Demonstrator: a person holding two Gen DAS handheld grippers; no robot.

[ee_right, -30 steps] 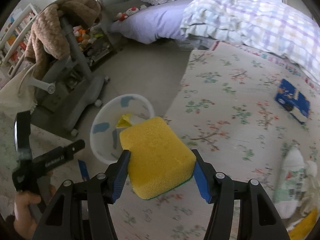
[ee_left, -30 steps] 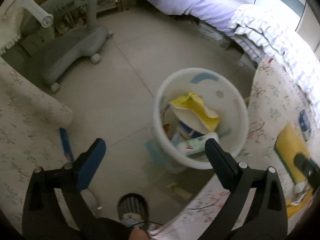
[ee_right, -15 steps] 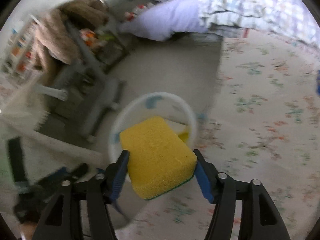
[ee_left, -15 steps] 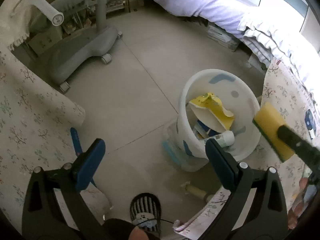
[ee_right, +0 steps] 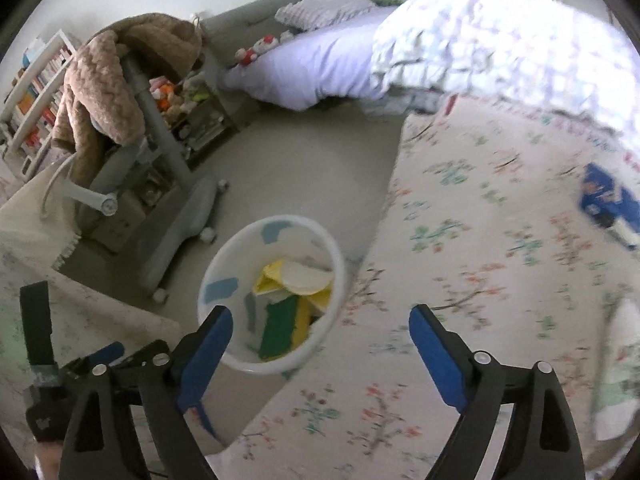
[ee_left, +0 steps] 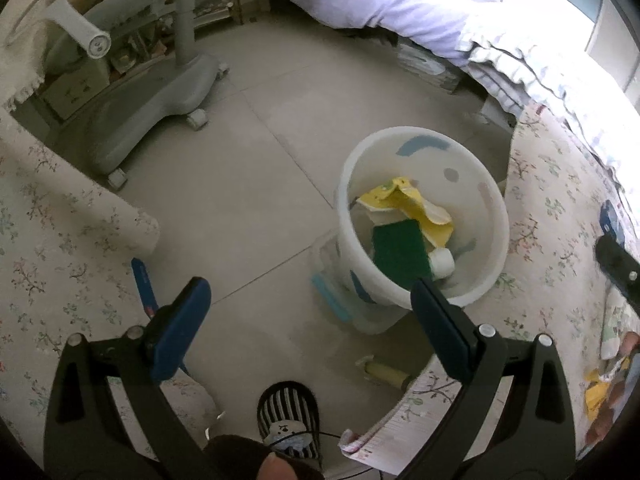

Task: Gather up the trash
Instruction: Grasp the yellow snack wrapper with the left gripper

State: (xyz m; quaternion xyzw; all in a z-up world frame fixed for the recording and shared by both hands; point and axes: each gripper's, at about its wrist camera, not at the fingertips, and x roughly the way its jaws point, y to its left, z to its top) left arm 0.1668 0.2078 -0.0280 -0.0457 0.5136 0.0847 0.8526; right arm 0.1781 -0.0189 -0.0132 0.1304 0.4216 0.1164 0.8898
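The sponge lies green side up in the white bin, on yellow packaging. The right hand-held gripper is opening wide, nothing between its pads. The left hand-held gripper hangs spread and empty. No label is readable.

Sponge left the right hand-held gripper, whose jaws are opening, now green-side-up in the bin.
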